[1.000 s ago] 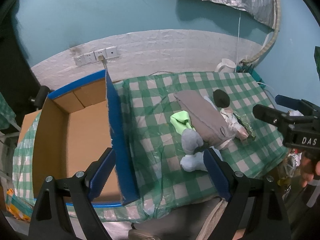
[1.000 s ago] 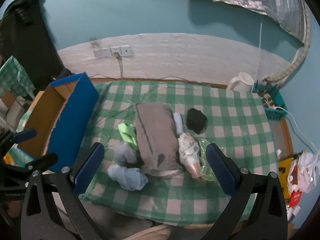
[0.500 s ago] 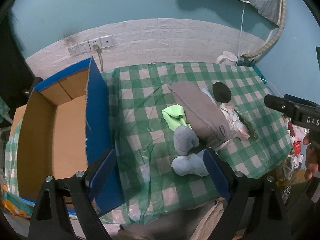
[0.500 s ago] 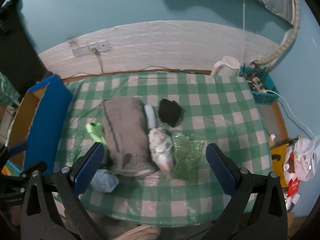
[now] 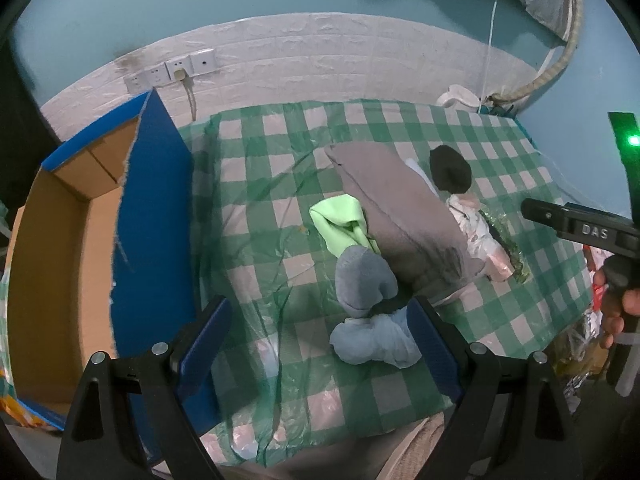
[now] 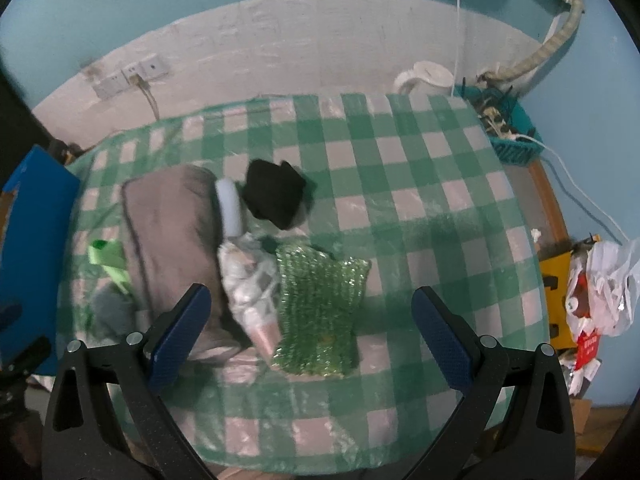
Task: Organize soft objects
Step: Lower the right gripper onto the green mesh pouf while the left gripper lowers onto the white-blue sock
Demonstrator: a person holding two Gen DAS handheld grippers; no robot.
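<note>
A pile of soft things lies on the green checked table point(image 5: 280, 160): a grey folded cloth point(image 5: 396, 208), a lime green cloth point(image 5: 340, 226), a grey-blue sock point(image 5: 362, 280), a light blue cloth point(image 5: 372, 342), a black cloth point(image 5: 450, 170), a pink-white garment point(image 5: 478, 236). A green glittery cloth point(image 6: 320, 308) lies beside the pile. My left gripper point(image 5: 320, 340) is open above the table's near edge, by the light blue cloth. My right gripper point(image 6: 308, 332) is open above the glittery cloth.
An open cardboard box with blue outer walls point(image 5: 156, 216) stands at the table's left end. A white kettle point(image 6: 426, 76) and a teal basket point(image 6: 504, 128) stand at the far right. Bags point(image 6: 600, 280) lie off the right edge.
Both grippers have shifted right along the table. The box has slid toward the left of the views, and the glittery cloth is now centred under my right gripper.
</note>
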